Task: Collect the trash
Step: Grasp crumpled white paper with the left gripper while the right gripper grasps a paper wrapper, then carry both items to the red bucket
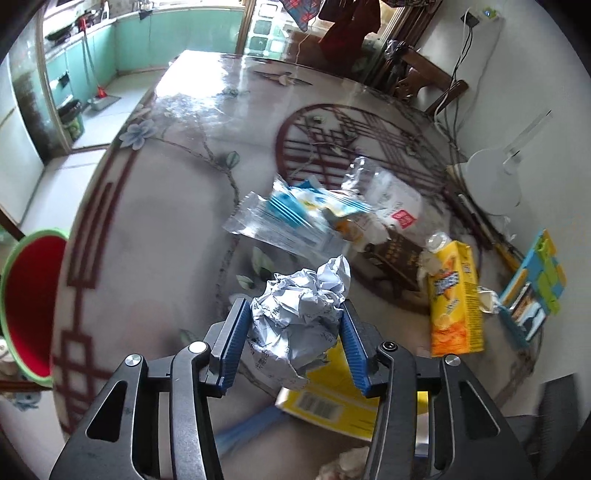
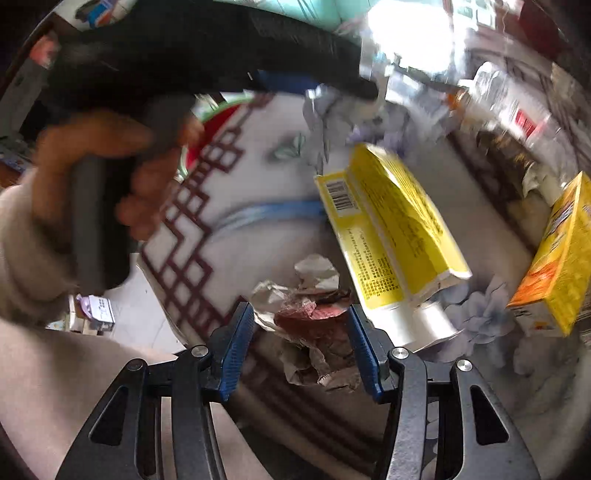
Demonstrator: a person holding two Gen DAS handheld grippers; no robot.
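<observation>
My left claw [image 1: 293, 325] is clenched on a crumpled paper ball [image 1: 301, 299], held above the table [image 1: 155, 206] near its front edge, over a yellow box [image 1: 332, 398]. My right claw [image 2: 301, 328] flanks a reddish wrapper [image 2: 314, 321] at the table's near edge; whether it grips, I cannot tell. A red bin [image 1: 27, 302] sits off the left edge.

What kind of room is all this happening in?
Probably a home dining room: a large floral-patterned table, teal kitchen cabinets through the doorway, and clothes hanging beyond the table.
</observation>
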